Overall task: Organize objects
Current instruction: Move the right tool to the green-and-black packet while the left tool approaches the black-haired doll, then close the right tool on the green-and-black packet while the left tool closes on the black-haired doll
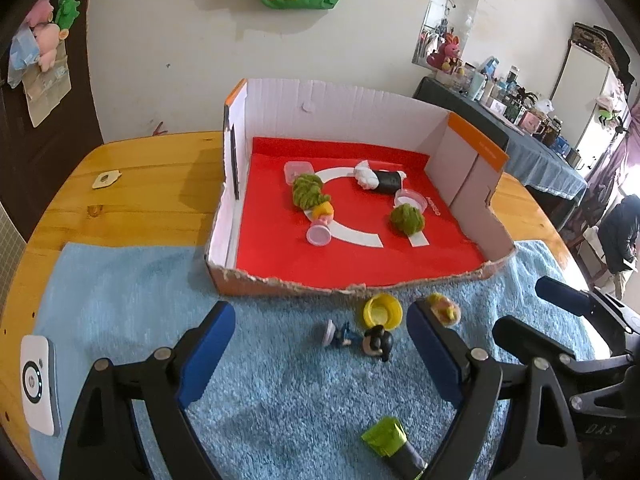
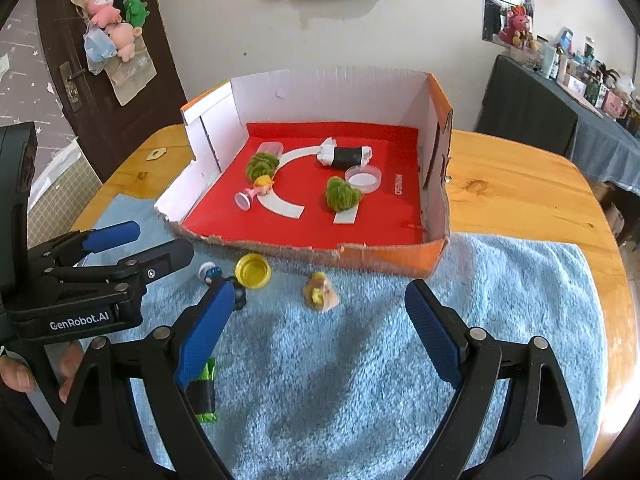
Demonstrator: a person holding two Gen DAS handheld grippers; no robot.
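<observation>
On the blue towel [image 1: 280,384] lie a yellow cap [image 1: 382,311], a dark-haired figurine [image 1: 360,339] on its side, a small pastel toy [image 1: 442,308] and a green-wrapped black roll [image 1: 394,442]. My left gripper [image 1: 320,312] hangs open above the figurine and cap, touching nothing. My right gripper [image 2: 319,287] is open too, with the pastel toy [image 2: 325,296] lying on the towel beyond its fingertips. Its left finger [image 2: 204,332] hides part of the figurine [image 2: 211,274] and roll [image 2: 204,398]. Each gripper shows in the other's view: right gripper [image 1: 520,306], left gripper [image 2: 160,240].
A cut-open cardboard box [image 1: 280,282] with a red floor stands just past the towel, holding green pom-poms [image 1: 306,192], a blond figurine, a black roll and clear lids. A white device [image 1: 38,384] lies at the towel's left edge. A hand [image 2: 24,376] grips the left tool.
</observation>
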